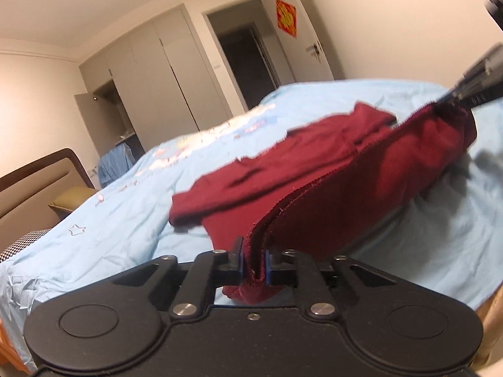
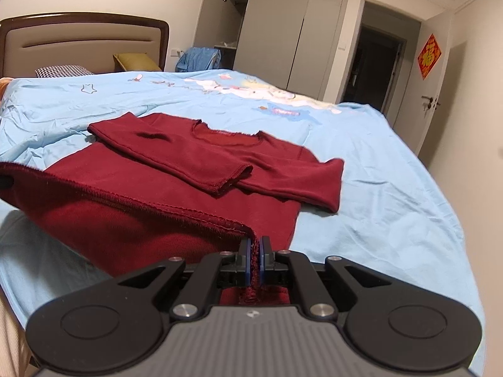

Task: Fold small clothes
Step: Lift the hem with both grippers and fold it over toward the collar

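Observation:
A dark red long-sleeved top [image 2: 195,169] lies on the light blue bed cover [image 2: 393,188], both sleeves folded across its chest. My right gripper [image 2: 255,251] is shut on one corner of the top's bottom hem. My left gripper [image 1: 254,264] is shut on the other hem corner, and the top [image 1: 330,169] stretches away from it. The hem hangs lifted and taut between the two grippers, with the body sagging beneath. The right gripper [image 1: 452,95] also shows at the far right of the left wrist view, pinching the hem.
The bed cover [image 1: 125,220] spreads wide on all sides of the top. A brown headboard [image 2: 85,40], a checked pillow [image 2: 63,70] and a yellow cushion [image 2: 135,61] sit at the bed's head. Grey wardrobes [image 2: 283,31] and an open doorway [image 2: 374,62] stand behind.

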Demonstrator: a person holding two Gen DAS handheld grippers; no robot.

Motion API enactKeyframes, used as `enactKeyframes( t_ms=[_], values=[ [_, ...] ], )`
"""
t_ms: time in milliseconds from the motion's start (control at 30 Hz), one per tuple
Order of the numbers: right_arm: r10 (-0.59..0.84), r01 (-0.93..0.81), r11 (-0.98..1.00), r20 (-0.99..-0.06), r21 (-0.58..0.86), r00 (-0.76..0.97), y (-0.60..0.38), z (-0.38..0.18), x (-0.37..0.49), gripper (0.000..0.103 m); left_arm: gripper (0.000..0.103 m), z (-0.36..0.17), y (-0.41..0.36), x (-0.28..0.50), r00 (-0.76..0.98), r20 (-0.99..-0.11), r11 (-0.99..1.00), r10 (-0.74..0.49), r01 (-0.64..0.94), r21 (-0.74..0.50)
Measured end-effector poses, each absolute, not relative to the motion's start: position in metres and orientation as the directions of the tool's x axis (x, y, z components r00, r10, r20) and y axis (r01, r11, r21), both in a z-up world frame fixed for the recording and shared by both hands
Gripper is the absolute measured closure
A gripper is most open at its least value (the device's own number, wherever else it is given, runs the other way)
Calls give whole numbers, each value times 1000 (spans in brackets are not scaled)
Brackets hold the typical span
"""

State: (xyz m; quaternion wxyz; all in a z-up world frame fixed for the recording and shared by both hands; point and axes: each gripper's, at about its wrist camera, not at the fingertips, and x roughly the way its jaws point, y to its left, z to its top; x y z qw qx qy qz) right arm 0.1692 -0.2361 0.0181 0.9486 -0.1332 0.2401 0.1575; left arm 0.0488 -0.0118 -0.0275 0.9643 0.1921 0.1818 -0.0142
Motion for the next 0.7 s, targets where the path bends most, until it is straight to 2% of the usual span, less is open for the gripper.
enactKeyframes(
  t_ms=[233, 467, 700],
  values=[
    [199, -301, 915, -348, -269, 916, -235, 40, 135, 97, 96, 12, 5, 44, 974, -225, 981, 21, 23, 193],
    [175, -207, 906, -119, -370, 977, -229, 71, 95, 98, 97, 51, 15, 38, 994, -109, 999, 7, -2, 51],
    [160, -138, 915, 27, -380, 987, -228, 96, 66, 98, 97, 76, 16, 19, 999, -49, 1000, -11, 12, 17]
  ],
)
